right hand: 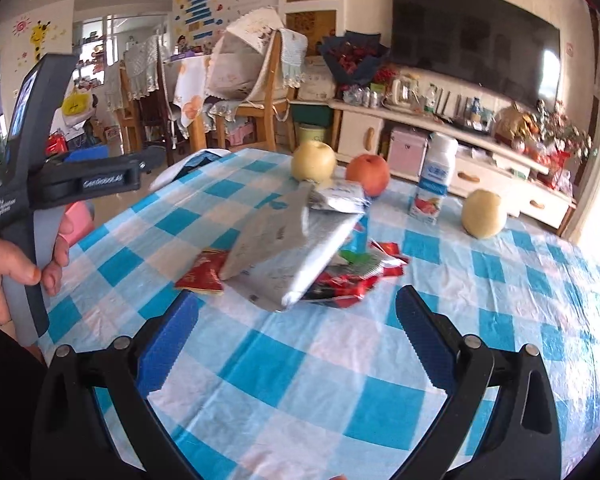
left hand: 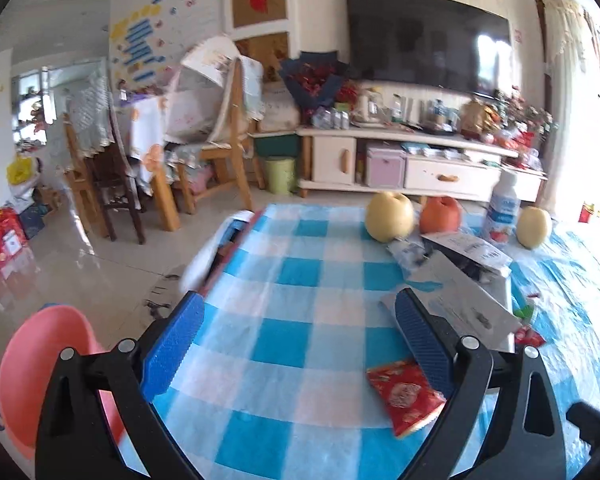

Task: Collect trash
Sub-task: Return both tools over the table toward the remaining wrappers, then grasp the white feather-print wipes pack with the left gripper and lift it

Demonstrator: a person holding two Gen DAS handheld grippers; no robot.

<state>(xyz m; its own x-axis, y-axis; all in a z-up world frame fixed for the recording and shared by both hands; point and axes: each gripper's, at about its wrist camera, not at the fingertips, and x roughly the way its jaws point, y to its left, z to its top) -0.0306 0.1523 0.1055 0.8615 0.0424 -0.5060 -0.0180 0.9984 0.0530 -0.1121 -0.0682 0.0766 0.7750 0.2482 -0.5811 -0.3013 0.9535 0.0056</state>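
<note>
Living-room clutter frames the scene: a wall-mounted television hangs above a cream media cabinet, with draped wooden chairs to the left. Nearer the cameras, a table under a blue-and-white checked cloth carries the litter: a crumpled grey cardboard box lies at mid-table, resting on red and green wrappers, with a flat red packet just beside it. Behind the pile stand two yellow pears, a red apple between them, and a small white drink bottle. A pink tub sits off the table's left edge. The left gripper hovers wide open over bare cloth, holding nothing, its right finger close to the red packet. The right gripper is likewise spread wide and empty, just short of the box. A person's hand grips the left tool's handle at the right camera's edge
</note>
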